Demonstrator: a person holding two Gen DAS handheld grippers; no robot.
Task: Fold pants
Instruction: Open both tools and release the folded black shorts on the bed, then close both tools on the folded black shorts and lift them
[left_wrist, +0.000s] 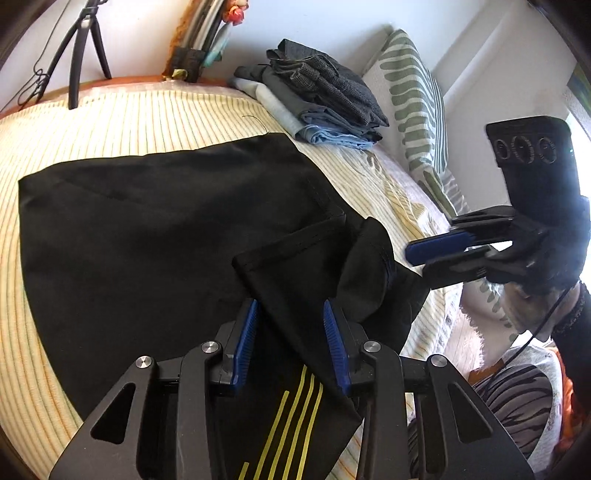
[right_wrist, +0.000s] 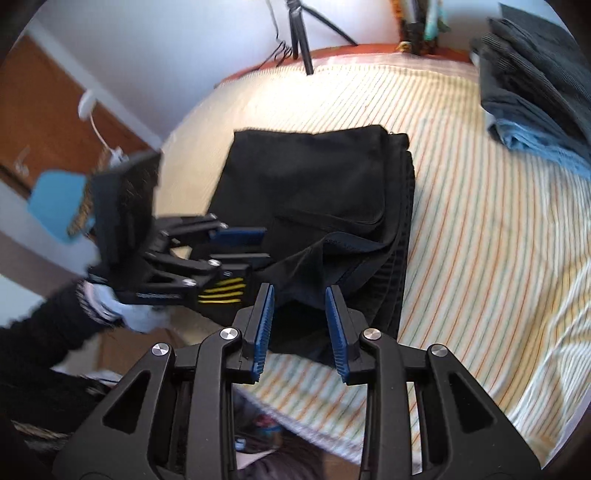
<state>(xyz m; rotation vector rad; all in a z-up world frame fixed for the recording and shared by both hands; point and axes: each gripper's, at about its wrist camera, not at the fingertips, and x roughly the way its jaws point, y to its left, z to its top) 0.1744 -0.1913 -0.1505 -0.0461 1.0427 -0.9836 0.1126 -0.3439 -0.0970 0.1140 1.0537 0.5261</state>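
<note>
Black pants (left_wrist: 155, 229) with yellow stripes lie partly folded on the striped bed; they also show in the right wrist view (right_wrist: 332, 206). My left gripper (left_wrist: 291, 314) is open, its blue pads on either side of a loose fold of the black cloth near the bed's edge; it also shows in the right wrist view (right_wrist: 243, 243). My right gripper (right_wrist: 299, 306) is open and empty, just above the near end of the pants. In the left wrist view the right gripper (left_wrist: 424, 258) hovers beside the bunched waistband end.
A stack of folded clothes (left_wrist: 317, 99) sits at the far side of the bed (left_wrist: 129, 110). A green-patterned pillow (left_wrist: 413, 107) leans on the wall. A tripod (left_wrist: 81, 44) stands behind the bed. The bed's edge (right_wrist: 332, 439) is close below my grippers.
</note>
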